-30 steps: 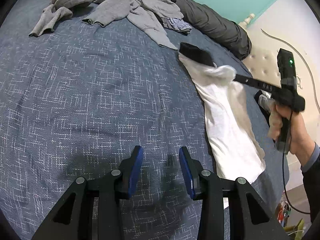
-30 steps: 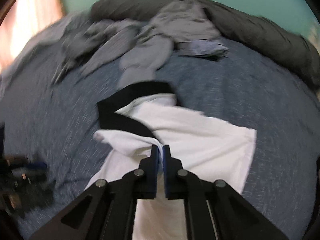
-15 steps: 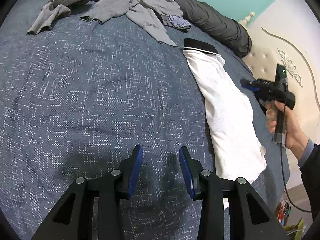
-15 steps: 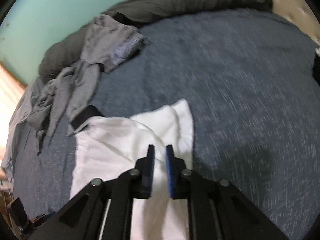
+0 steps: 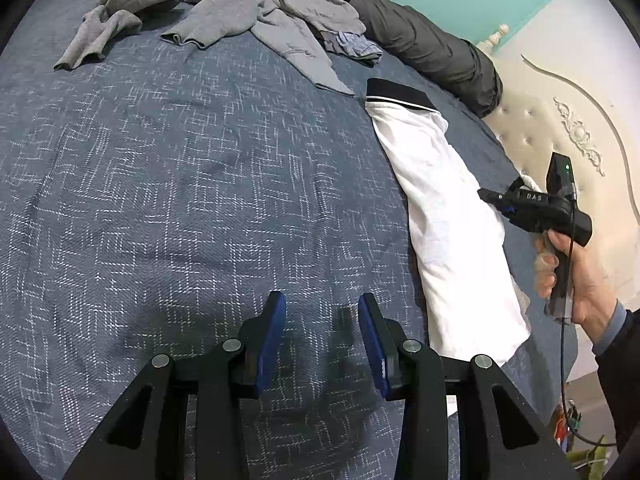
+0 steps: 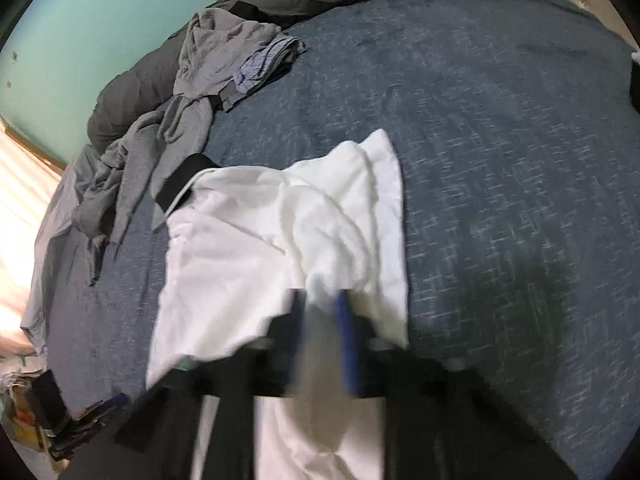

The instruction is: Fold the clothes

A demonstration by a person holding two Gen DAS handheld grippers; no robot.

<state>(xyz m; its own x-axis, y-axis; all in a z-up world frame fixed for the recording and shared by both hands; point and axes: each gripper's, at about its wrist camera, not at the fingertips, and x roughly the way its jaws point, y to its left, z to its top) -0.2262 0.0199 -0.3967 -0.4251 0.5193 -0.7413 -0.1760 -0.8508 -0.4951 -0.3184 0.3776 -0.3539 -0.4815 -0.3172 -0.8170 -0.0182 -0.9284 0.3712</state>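
Your left gripper [image 5: 322, 344] hovering over the blue bedspread [image 5: 180, 184] with jaws apart and nothing between them, your right gripper [image 6: 322, 336] clenching on a fold of the white shirt [image 6: 256, 248], shirt lying beside the grey clothes pile [image 5: 240, 12].

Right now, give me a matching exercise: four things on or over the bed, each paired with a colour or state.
Things:
1. white garment
2. grey clothes pile
3. left tool
4. bedspread

Descriptions:
A. crumpled in a heap at the far end of the bed
B. dark blue with a white woven pattern
C. folded into a long strip, with a black band at its far end
D. open, nothing between its pads, over bare bedspread

Pairs: 1-C, 2-A, 3-D, 4-B
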